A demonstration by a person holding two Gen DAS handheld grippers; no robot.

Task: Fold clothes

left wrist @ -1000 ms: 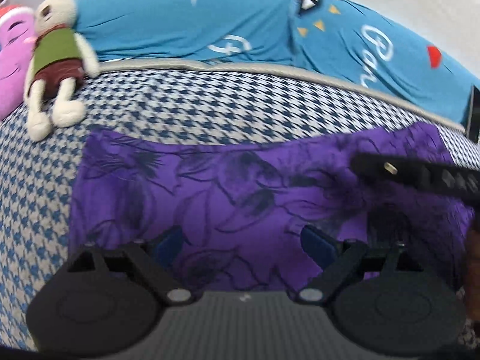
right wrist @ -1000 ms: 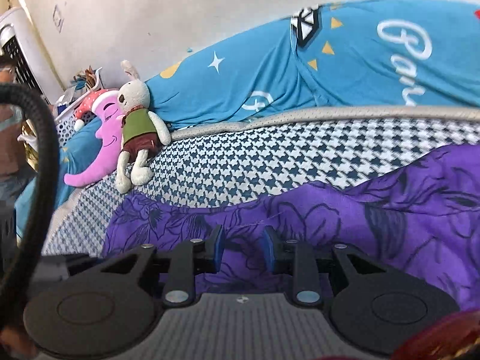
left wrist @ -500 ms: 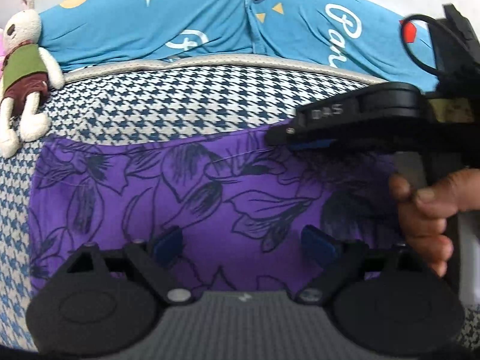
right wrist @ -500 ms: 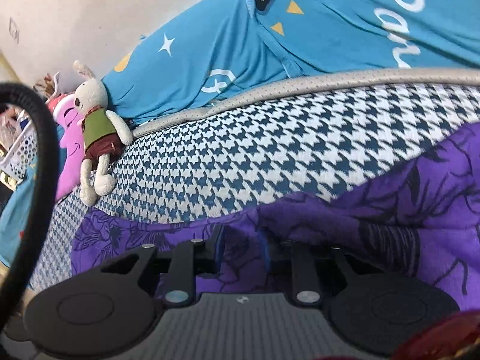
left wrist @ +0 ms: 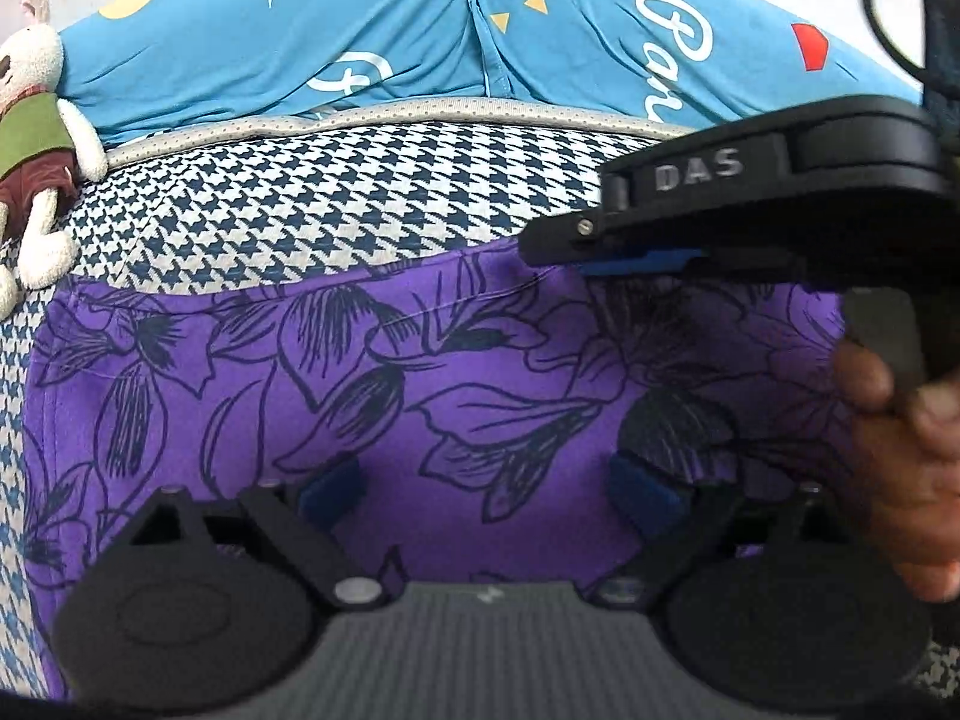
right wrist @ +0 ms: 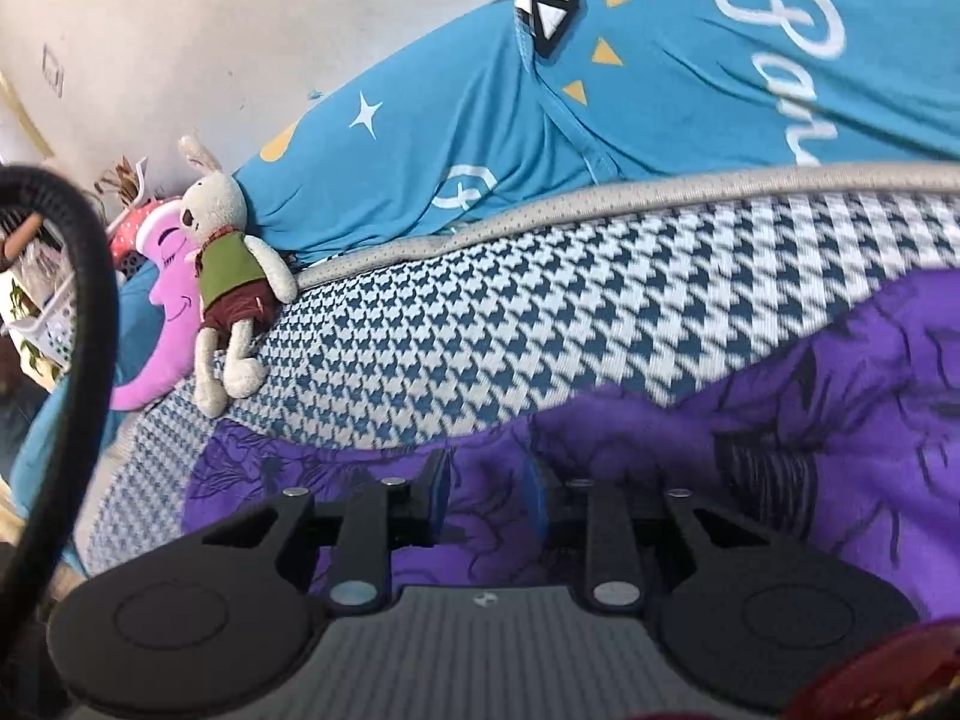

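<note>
Plush rabbit [left wrist: 36, 138]: cream pile fabric, green vest, maroon shorts, limp limbs; lies at the far left on the bed, partly cut by the frame edge in the left wrist view. In the right wrist view it leans against a pink smiling cushion [right wrist: 159, 312], whose lower part is hidden behind a black cable [right wrist: 90, 324].

Bed cover [left wrist: 336, 210]: woven houndstooth, dark blue on white, edged at the back with a grey dotted band.

Blue bedding [left wrist: 384, 42]: smooth, creased cloth printed with white stars, yellow triangles and white script; the lettering is cut off at the right.

Purple garment [left wrist: 420, 372]: thin, smooth fabric, dark line-drawn flowers, spread flat on the houndstooth cover with a stitched hem along its far edge. Its near edge is hidden under the gripper bodies.

Left gripper [left wrist: 489, 495]: black plastic, ribbed grey base, blue pads; jaws wide apart above the garment, nothing between them.

Right gripper [right wrist: 486, 498]: same make; blue pads narrowed with a raised fold of the purple cloth between them, though whether they actually pinch it is hard to make out. From the left wrist view it lies sideways over the garment's far right edge, marked "DAS".

Hand [left wrist: 900, 468]: wraps the right gripper's handle, blurred and cut off at the right.
</note>
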